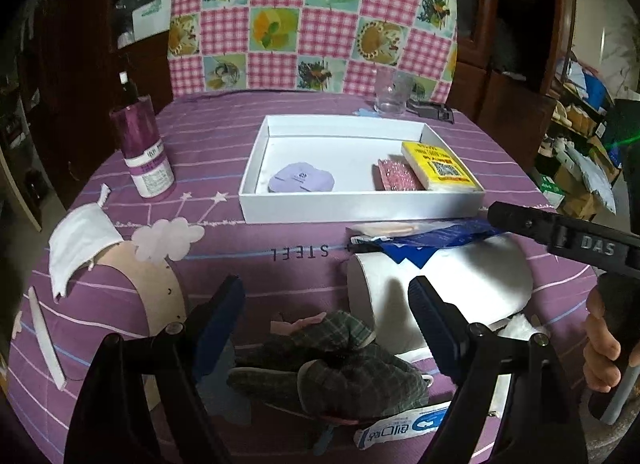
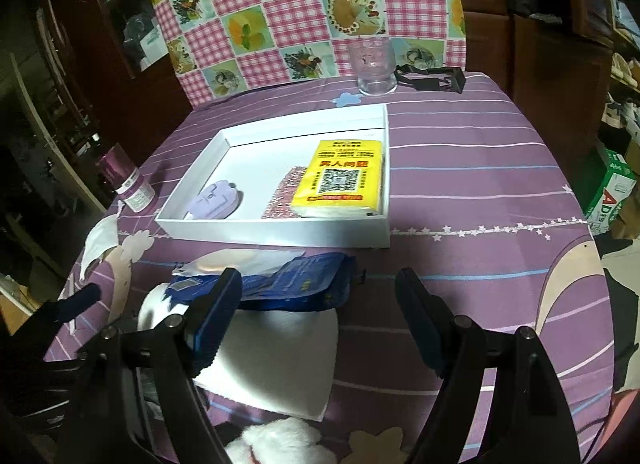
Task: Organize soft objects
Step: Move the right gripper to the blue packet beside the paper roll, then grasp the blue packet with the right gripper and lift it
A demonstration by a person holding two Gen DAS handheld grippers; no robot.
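My left tongs (image 1: 326,296) hang spread wide, gripping nothing, above a dark green plaid fabric bundle (image 1: 336,368) with a pink scrap at its far end; its near edge is cut off behind my tong arms, so I cannot tell what it is. My right tongs (image 2: 318,288) are likewise spread and empty, over a white curved sheet of paper (image 2: 276,360) and a crumpled blue printed plastic packet (image 2: 296,284) lying partly on it. A fluffy white tuft (image 2: 280,444) sits at the bottom edge, mostly cut off.

On the purple striped cloth-covered surface (image 2: 472,191) stands a shallow white cardboard tray (image 1: 360,205). Inside it lie a flat lilac pad (image 1: 301,180), a pink sparkly pouch (image 1: 396,175) and a yellow tissue packet with a QR code (image 2: 342,179); the packet overlaps the pouch.

Only the left view shows a white face mask (image 1: 78,242) in full, and a small white-and-blue packet (image 1: 400,428) under the plaid bundle. The right view shows the purple-and-white bottle (image 2: 134,187) only partly. A clear glass (image 2: 374,63) stands beyond the tray.
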